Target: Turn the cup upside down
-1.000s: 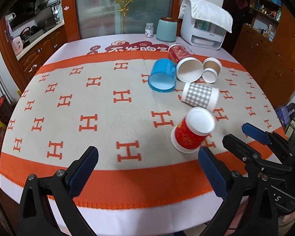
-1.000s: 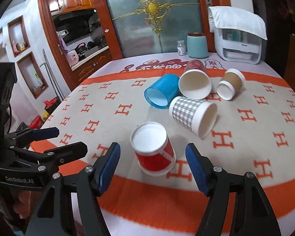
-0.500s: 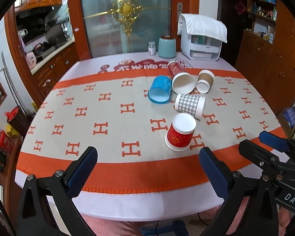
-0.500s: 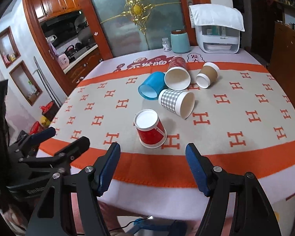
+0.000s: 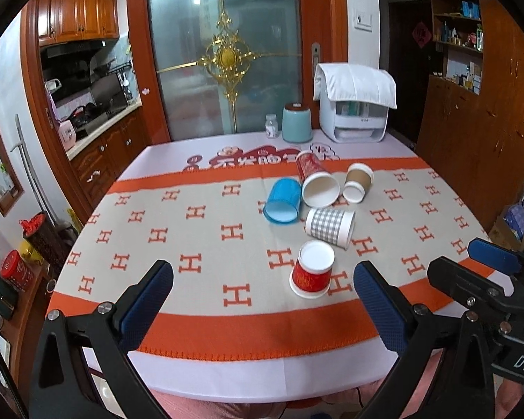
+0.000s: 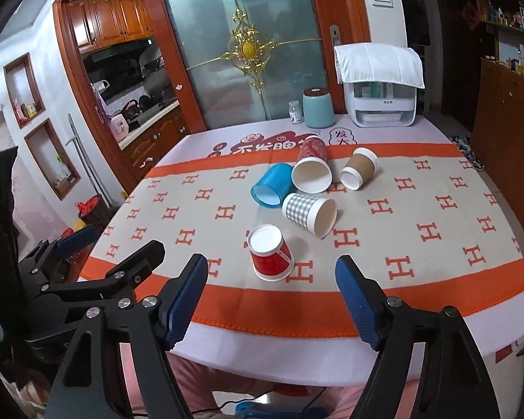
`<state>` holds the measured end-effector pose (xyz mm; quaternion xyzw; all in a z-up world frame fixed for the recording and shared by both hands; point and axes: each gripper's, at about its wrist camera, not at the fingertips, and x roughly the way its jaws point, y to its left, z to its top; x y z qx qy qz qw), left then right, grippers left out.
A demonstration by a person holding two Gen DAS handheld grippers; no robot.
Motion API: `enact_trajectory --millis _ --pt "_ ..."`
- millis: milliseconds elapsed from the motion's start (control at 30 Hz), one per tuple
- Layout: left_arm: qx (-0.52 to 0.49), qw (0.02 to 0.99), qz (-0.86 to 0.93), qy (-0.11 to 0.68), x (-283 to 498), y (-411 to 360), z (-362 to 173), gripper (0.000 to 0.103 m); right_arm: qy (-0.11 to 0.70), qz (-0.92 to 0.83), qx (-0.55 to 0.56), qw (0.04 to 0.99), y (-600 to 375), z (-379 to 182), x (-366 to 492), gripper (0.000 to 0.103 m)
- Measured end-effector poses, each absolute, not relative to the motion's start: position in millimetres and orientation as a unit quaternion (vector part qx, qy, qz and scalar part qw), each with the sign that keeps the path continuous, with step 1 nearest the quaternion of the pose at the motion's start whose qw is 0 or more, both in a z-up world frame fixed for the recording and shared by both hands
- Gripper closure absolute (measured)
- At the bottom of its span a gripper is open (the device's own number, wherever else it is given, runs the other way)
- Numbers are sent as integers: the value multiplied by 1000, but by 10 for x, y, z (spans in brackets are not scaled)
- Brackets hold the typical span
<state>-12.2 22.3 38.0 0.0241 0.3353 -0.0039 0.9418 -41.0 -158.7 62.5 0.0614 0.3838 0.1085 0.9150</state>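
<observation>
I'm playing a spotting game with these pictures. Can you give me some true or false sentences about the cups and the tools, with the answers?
1. The small red cup stands upside down, mouth on the tablecloth. True.
2. The blue cup stands upright. False: it lies on its side.
3. The right tool is squeezing the small red cup. False: it is open, holding nothing, and apart from the cup.
4. The checked cup lies on its side. True.
5. The left tool holds the brown cup. False: it is open and empty, and that cup lies far off on the cloth.
</observation>
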Motion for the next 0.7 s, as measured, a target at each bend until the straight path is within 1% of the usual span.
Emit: enact_trajectory --millis 200,367,700 --pt "4 943 1 332 -81 264 505 1 366 107 58 923 -1576 861 -477 24" --pt "5 941 9 338 -43 255 479 1 358 104 58 926 -1565 928 -443 24" --pt "6 940 30 341 10 248 397 1 350 91 55 931 -1552 816 -302 24"
